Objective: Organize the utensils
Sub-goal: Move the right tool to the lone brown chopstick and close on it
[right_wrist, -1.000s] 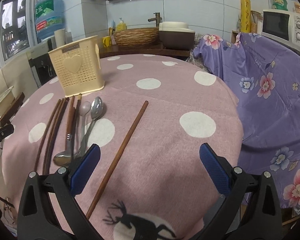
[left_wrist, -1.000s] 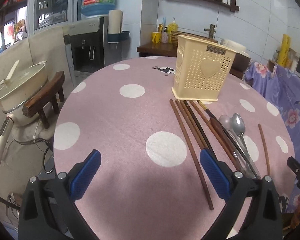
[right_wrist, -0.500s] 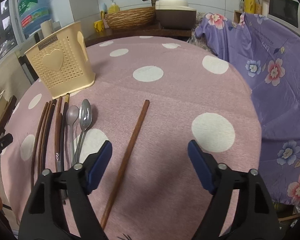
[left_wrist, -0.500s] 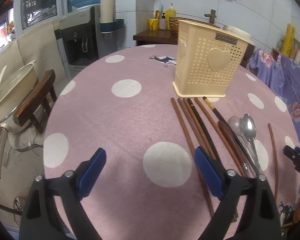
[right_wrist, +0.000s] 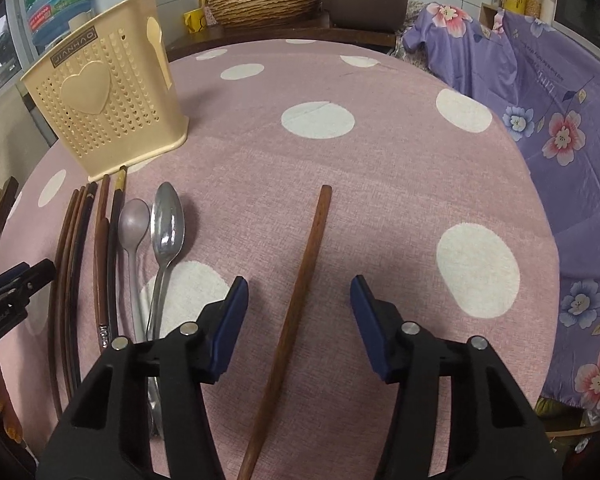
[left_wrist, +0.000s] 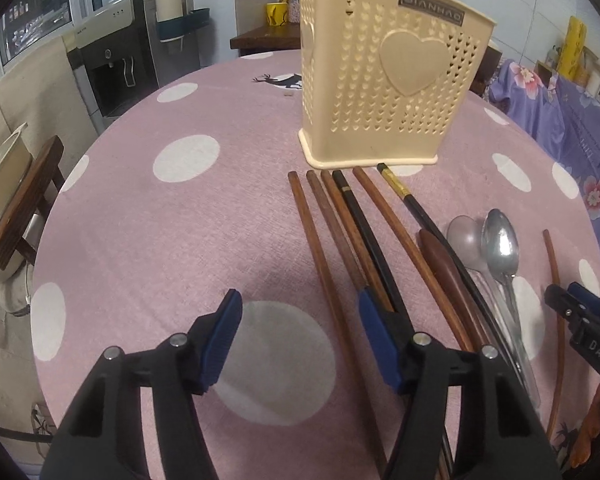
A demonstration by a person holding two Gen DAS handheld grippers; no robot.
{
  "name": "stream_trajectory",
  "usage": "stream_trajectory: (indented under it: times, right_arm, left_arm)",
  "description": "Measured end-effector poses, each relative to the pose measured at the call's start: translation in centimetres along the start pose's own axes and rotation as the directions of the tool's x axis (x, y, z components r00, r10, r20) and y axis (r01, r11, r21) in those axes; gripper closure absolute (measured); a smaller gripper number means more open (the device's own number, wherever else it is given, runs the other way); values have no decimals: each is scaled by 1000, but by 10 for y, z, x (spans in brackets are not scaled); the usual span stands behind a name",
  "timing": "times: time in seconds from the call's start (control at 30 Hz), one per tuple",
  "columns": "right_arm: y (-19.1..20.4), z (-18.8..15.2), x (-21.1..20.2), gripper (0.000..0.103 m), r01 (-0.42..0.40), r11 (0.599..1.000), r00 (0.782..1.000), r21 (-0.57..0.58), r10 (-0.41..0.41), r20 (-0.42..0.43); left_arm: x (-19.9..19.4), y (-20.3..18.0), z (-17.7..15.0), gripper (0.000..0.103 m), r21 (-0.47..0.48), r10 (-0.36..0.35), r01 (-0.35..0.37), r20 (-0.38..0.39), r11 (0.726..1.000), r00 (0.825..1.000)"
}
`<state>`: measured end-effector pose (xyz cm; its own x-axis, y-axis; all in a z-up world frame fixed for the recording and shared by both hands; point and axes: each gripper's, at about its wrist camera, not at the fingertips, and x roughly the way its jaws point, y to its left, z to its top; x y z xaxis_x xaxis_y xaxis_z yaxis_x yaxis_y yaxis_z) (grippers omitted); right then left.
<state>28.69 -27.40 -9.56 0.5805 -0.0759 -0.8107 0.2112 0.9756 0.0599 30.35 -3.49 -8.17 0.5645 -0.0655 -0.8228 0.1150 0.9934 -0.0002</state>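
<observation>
A round surface (right_wrist: 380, 168) in pink polka-dot cloth carries a cream holder (left_wrist: 388, 80) toward its far edge. A row of chopsticks (left_wrist: 340, 240) lies lengthwise, their far ends by the holder's base, with two spoons (right_wrist: 156, 232) beside them, bowls toward the holder. The left claw (left_wrist: 300, 340) is closing, unclenched, straddling the outermost chopstick. The right claw (right_wrist: 298, 320), also closing, straddles a lone chopstick (right_wrist: 304, 276) lying apart, without gripping it.
</observation>
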Motion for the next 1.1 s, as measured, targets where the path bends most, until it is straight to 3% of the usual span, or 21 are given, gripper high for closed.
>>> stream_trajectory:
  times: [0.17,0.43,0.7,1.1]
  right_arm:
    - [-10,5,2,62,17,1000,1000,14,-17,-1]
    - [-9,16,7,63,8,999,1000,35,-7,-15]
    - [5,29,18,74,33,999,999,9,-33,-7]
    - [13,49,34,93,10,999,1000,-40,-10,-17]
  left_arm:
    - [4,7,-2,51,5,36,-36,0,999,999]
    - [16,27,20,51,-49,36,-38,-52,998,998]
    - [35,20,46,53,-41,66,-68,-56,997,996]
    - [35,12,50,85,3,51,-51,-40,999,998]
